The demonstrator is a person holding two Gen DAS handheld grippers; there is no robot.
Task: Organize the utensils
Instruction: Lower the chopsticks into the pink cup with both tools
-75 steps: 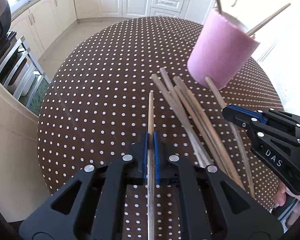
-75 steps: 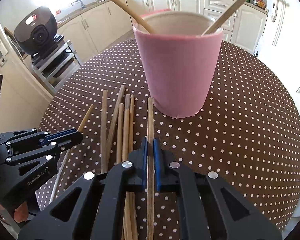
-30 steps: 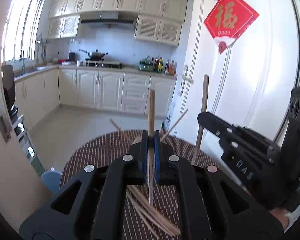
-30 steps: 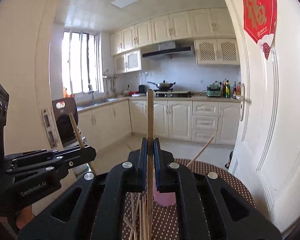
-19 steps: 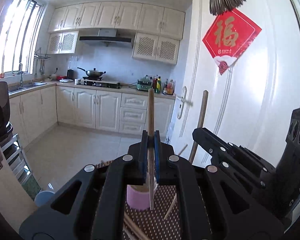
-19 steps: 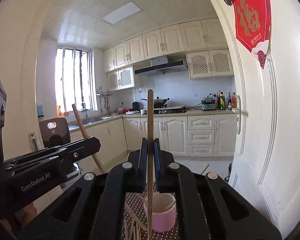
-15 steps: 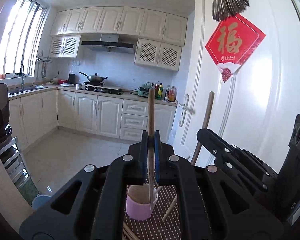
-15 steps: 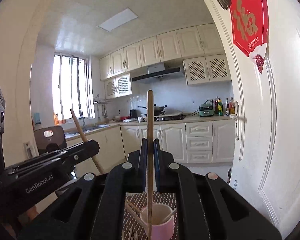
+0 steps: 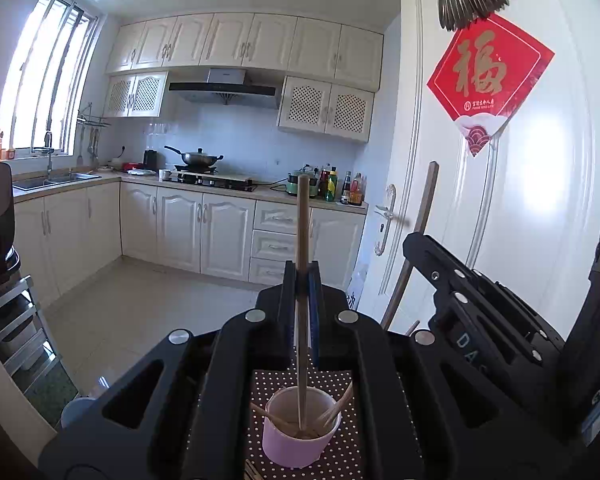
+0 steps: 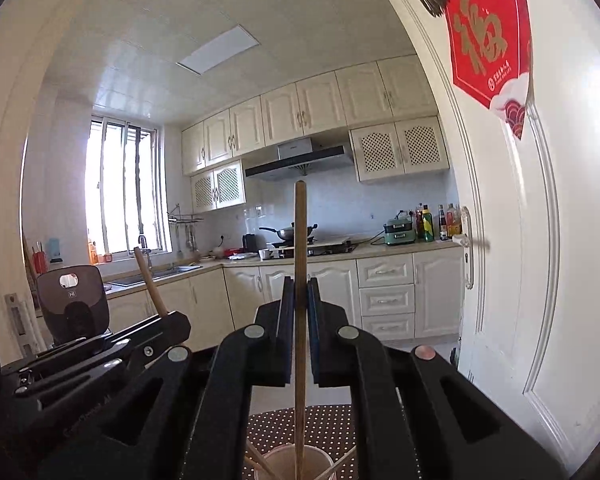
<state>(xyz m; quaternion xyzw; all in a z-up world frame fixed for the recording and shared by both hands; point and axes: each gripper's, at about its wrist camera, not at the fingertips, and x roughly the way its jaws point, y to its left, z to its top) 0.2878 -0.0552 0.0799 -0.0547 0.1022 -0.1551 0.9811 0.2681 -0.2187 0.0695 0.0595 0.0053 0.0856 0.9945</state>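
Observation:
My left gripper is shut on a wooden chopstick held upright; its lower end reaches into the pink cup below, which holds several chopsticks. My right gripper is shut on another upright chopstick, whose lower end hangs over the same pink cup. In the left wrist view the right gripper shows at the right with its chopstick. In the right wrist view the left gripper shows at the left with its chopstick.
The cup stands on a brown table with white dots. A white door with a red paper ornament is close on the right. Kitchen cabinets and a stove line the far wall. A black appliance stands at the left.
Both grippers moved forward over the cup with their chopsticks upright. The pink cup now sits lower and nearer under the fingers, and the loose chopsticks on the table have dropped out of view.

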